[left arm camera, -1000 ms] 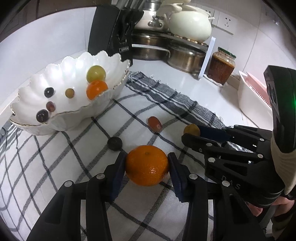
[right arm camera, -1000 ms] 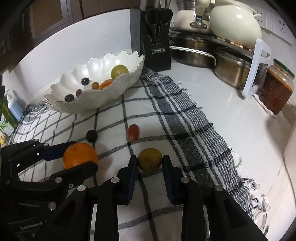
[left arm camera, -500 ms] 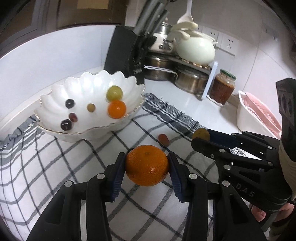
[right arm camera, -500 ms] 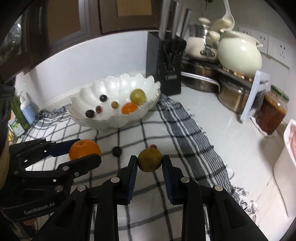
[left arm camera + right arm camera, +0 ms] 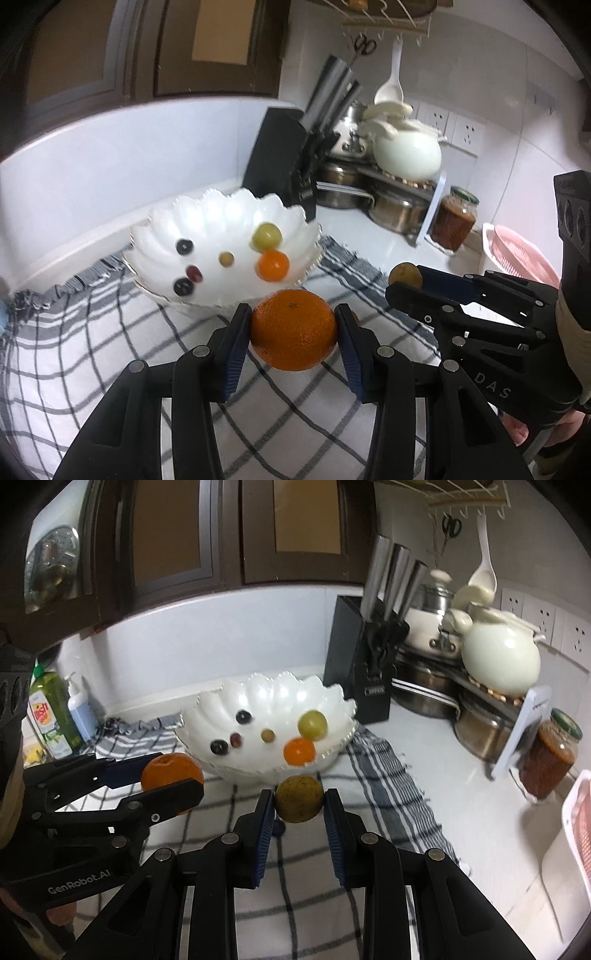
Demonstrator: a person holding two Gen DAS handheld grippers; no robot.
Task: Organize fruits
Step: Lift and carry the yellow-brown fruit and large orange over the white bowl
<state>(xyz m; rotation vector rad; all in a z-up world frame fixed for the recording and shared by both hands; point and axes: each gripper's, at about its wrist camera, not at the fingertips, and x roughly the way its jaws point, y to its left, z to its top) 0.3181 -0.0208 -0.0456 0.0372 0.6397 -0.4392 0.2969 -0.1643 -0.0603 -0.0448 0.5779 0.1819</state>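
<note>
My left gripper (image 5: pixel 293 328) is shut on a large orange (image 5: pixel 293 330) and holds it in the air in front of the white scalloped bowl (image 5: pixel 207 218). My right gripper (image 5: pixel 299 799) is shut on a small yellow-brown fruit (image 5: pixel 299 798), also lifted, just short of the bowl (image 5: pixel 258 694). The bowl holds a green fruit (image 5: pixel 312 723), a small orange (image 5: pixel 299 752) and several small dark and tan fruits. The right gripper with its fruit (image 5: pixel 405 275) shows at the right of the left wrist view. The left gripper with its orange (image 5: pixel 171 771) shows at the left of the right wrist view.
A checked cloth (image 5: pixel 92 332) covers the counter under the bowl. A black knife block (image 5: pixel 364 664), steel pots (image 5: pixel 424 694), a cream pot (image 5: pixel 500 659) and a sauce jar (image 5: pixel 548 753) stand behind and right. Soap bottles (image 5: pixel 50 716) stand at far left. A pink basket (image 5: pixel 517 254) is at right.
Both grippers have risen off the cloth with their fruits and moved toward the bowl. The loose fruits on the cloth have dropped out of sight below the grippers.
</note>
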